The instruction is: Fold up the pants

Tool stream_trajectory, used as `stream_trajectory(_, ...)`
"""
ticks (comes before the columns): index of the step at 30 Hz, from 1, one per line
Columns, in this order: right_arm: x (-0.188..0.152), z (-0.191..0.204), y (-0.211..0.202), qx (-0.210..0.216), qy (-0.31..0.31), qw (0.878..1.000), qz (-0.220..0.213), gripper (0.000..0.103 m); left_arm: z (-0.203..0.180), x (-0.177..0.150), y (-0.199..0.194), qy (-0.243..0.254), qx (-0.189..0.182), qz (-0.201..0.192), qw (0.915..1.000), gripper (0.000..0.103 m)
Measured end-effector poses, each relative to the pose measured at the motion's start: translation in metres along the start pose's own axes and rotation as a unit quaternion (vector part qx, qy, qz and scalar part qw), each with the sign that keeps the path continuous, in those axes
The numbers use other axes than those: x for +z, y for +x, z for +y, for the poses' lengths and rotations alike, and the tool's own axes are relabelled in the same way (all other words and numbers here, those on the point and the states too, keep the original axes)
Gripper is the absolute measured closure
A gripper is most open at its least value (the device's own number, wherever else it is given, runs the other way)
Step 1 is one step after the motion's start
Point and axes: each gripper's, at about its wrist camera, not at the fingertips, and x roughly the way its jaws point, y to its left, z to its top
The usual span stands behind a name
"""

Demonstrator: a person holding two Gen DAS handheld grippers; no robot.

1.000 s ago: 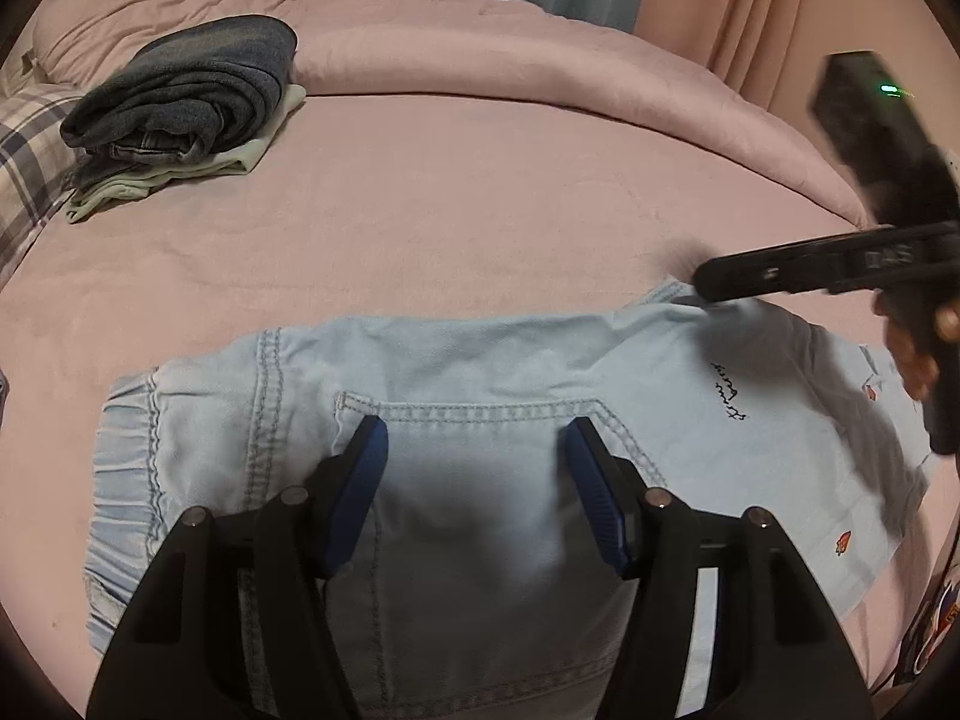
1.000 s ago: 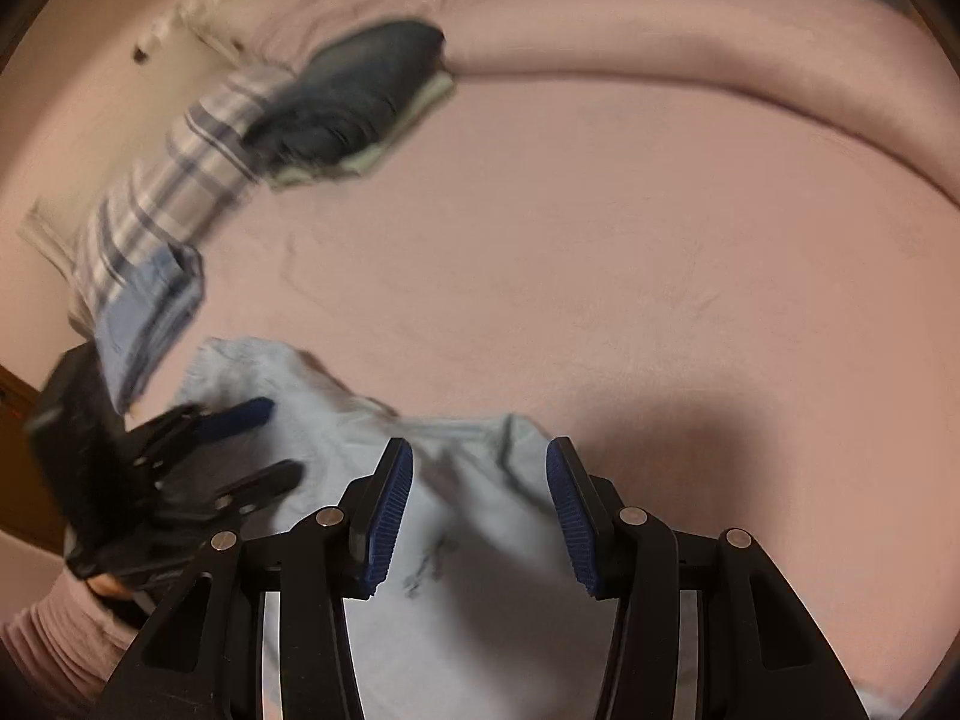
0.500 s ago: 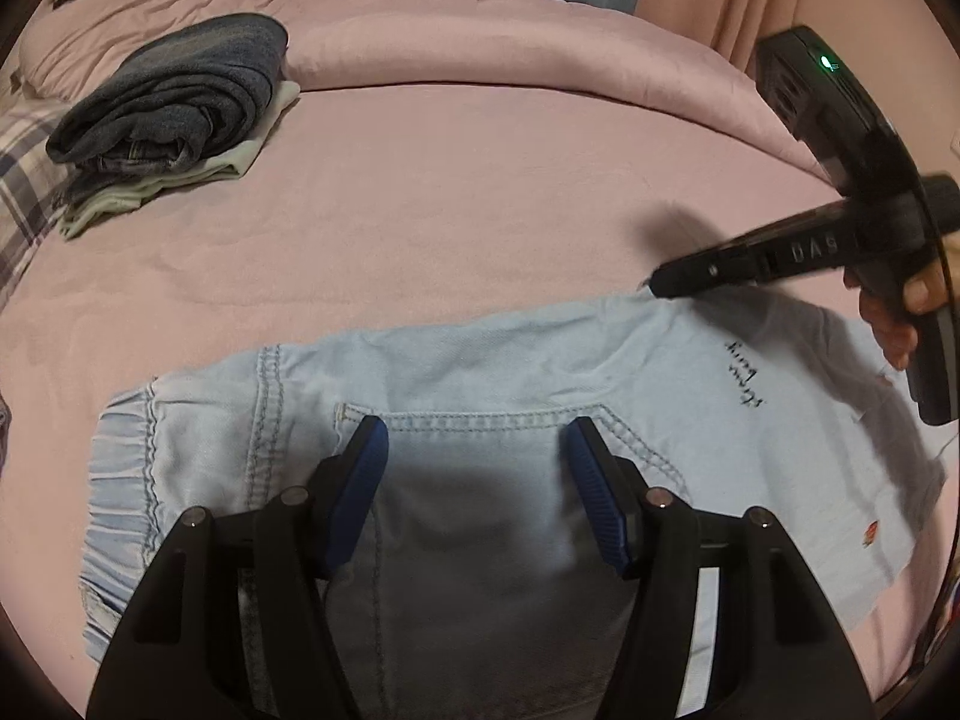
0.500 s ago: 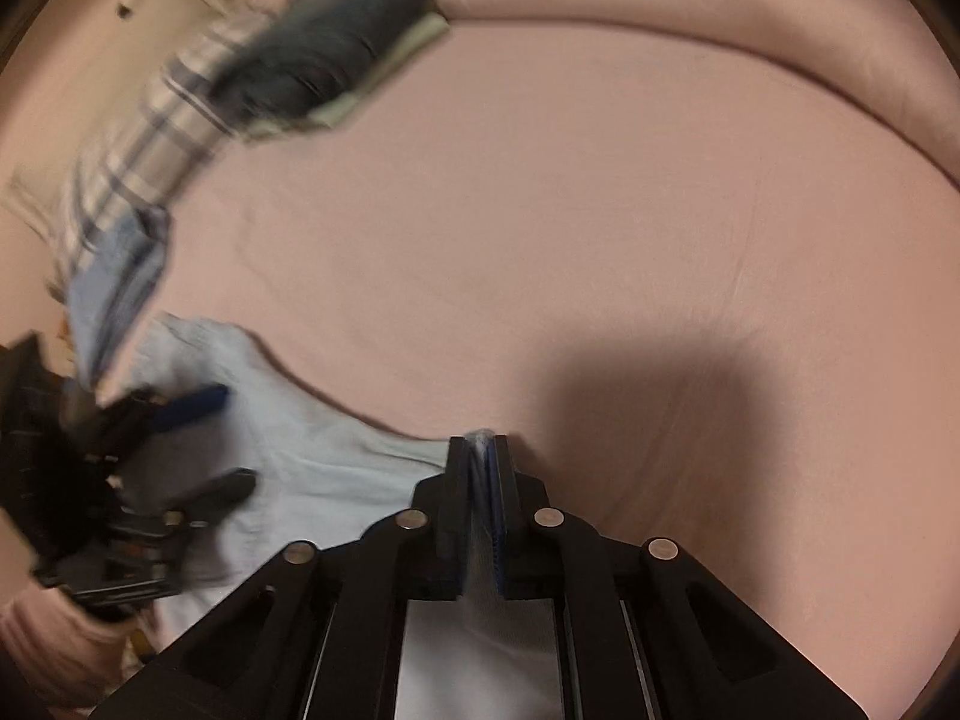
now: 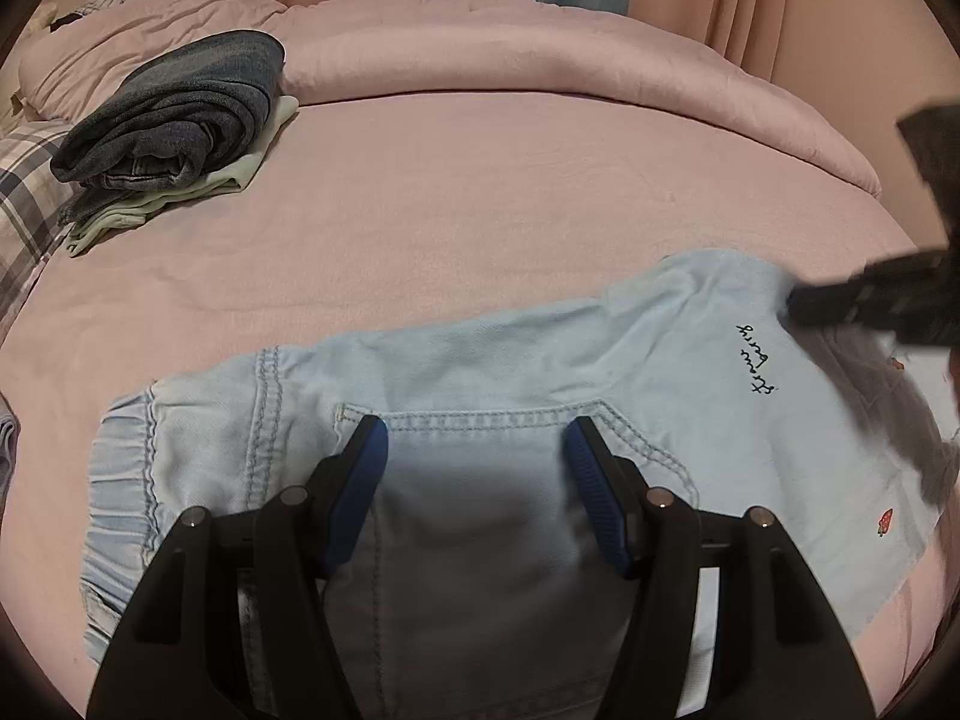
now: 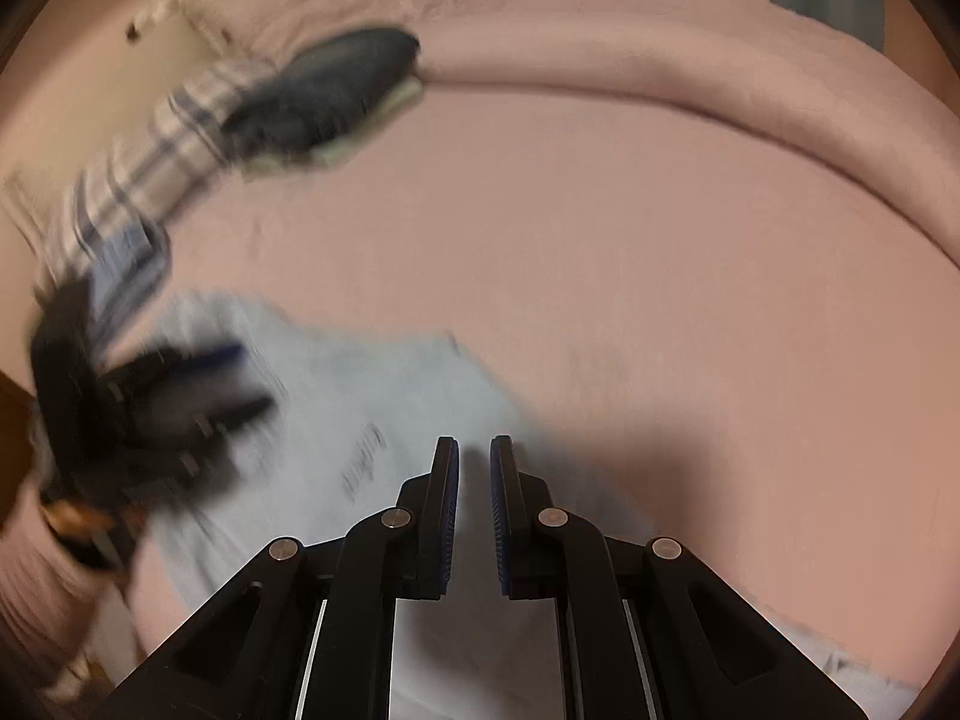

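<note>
Denim pants (image 5: 492, 396), pale blue, lie flat across pink bed (image 5: 510, 192), filling lower half of left view, waistband at 9 o'clock, hem at 3. Left gripper (image 5: 477, 450) spread wide over back pocket, touching nothing, likely poised to pin cloth. Right gripper (image 6: 474, 468) nearly pressed together, slim gap showing; whether cloth sits between, cannot tell through blur. Folded dark clothes (image 5: 174, 120) at 10 o'clock, well apart, probably done pile.

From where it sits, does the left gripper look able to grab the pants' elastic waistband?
Probably yes: the left gripper hangs open over the pants, and the waistband lies uncovered just leftward.
</note>
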Motion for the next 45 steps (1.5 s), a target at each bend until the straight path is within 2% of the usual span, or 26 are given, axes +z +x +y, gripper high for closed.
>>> stream_trajectory(2, -0.004, -0.01, 0.019, -0.019, 0.019, 0.999, 0.019, 0.094, -0.001, 0.0, 0.0, 0.001, 0.003, 0.0, 1.0, 0.04)
stream_trajectory(4, 0.002, -0.017, 0.022, -0.024, 0.043, 0.999, -0.011, 0.094, -0.002, -0.001, 0.0, 0.004, 0.007, 0.001, 1.0, 0.04)
stream_trajectory(6, 0.011, -0.033, 0.025, -0.052, 0.108, 0.992, -0.028, 0.094, -0.003, 0.0, 0.001, 0.005, 0.012, 0.005, 0.9999, 0.04)
stream_trajectory(7, 0.014, -0.043, 0.028, -0.04, 0.147, 0.988, -0.028, 0.094, -0.004, 0.0, 0.001, 0.004, 0.013, 0.006, 0.9999, 0.04)
stream_trajectory(8, 0.014, -0.046, 0.027, -0.034, 0.162, 0.986, -0.03, 0.094, -0.004, 0.0, 0.001, 0.003, 0.015, 0.008, 0.9999, 0.04)
stream_trajectory(13, -0.002, -0.032, -0.011, -0.068, 0.126, 0.987, -0.068, 0.093, -0.006, 0.002, 0.002, 0.0, 0.024, 0.018, 0.9995, 0.04)
stream_trajectory(15, -0.019, -0.03, -0.031, -0.084, 0.116, 0.987, -0.078, 0.082, -0.007, 0.004, 0.002, -0.005, 0.03, 0.024, 0.9993, 0.04)
stream_trajectory(16, -0.027, -0.03, -0.039, -0.089, 0.115, 0.986, -0.082, 0.072, -0.008, 0.005, 0.002, -0.008, 0.036, 0.028, 0.9989, 0.04)
stream_trajectory(17, -0.038, -0.031, -0.047, -0.093, 0.115, 0.985, -0.084, 0.067, -0.01, 0.005, 0.002, -0.009, 0.041, 0.031, 0.9986, 0.04)
stream_trajectory(22, -0.079, -0.03, -0.06, -0.137, 0.117, 0.981, -0.074, 0.067, -0.019, 0.007, -0.001, -0.008, 0.083, 0.046, 0.9954, 0.036)
stream_trajectory(28, -0.118, -0.054, -0.054, -0.133, 0.164, 0.977, -0.039, 0.066, -0.034, 0.003, -0.018, -0.001, 0.12, 0.053, 0.9914, 0.036)
stream_trajectory(31, -0.124, -0.053, -0.058, -0.131, 0.165, 0.977, -0.047, 0.066, -0.048, -0.003, -0.034, 0.004, 0.091, 0.042, 0.995, 0.034)
stream_trajectory(32, -0.126, -0.054, -0.062, -0.131, 0.17, 0.975, -0.051, 0.066, -0.055, -0.007, -0.037, 0.009, 0.071, 0.041, 0.9966, 0.029)
stream_trajectory(33, -0.129, -0.054, -0.065, -0.132, 0.177, 0.974, -0.058, 0.066, -0.066, -0.013, -0.04, 0.019, 0.05, 0.037, 0.9979, 0.027)
stream_trajectory(36, -0.142, -0.059, -0.074, -0.142, 0.202, 0.966, -0.077, 0.066, -0.096, -0.026, -0.04, 0.05, 0.027, 0.035, 0.9978, 0.027)
stream_trajectory(39, -0.152, -0.062, -0.076, -0.157, 0.21, 0.962, -0.079, 0.066, -0.119, -0.04, -0.027, 0.075, 0.019, 0.061, 0.9951, 0.028)
stream_trajectory(41, -0.159, -0.062, -0.079, -0.166, 0.203, 0.961, -0.088, 0.066, -0.125, -0.047, -0.022, 0.084, 0.031, 0.06, 0.9942, 0.025)
stream_trajectory(45, -0.179, -0.073, -0.089, -0.189, 0.212, 0.953, -0.108, 0.066, -0.115, -0.046, -0.021, 0.058, 0.023, 0.068, 0.9957, 0.018)
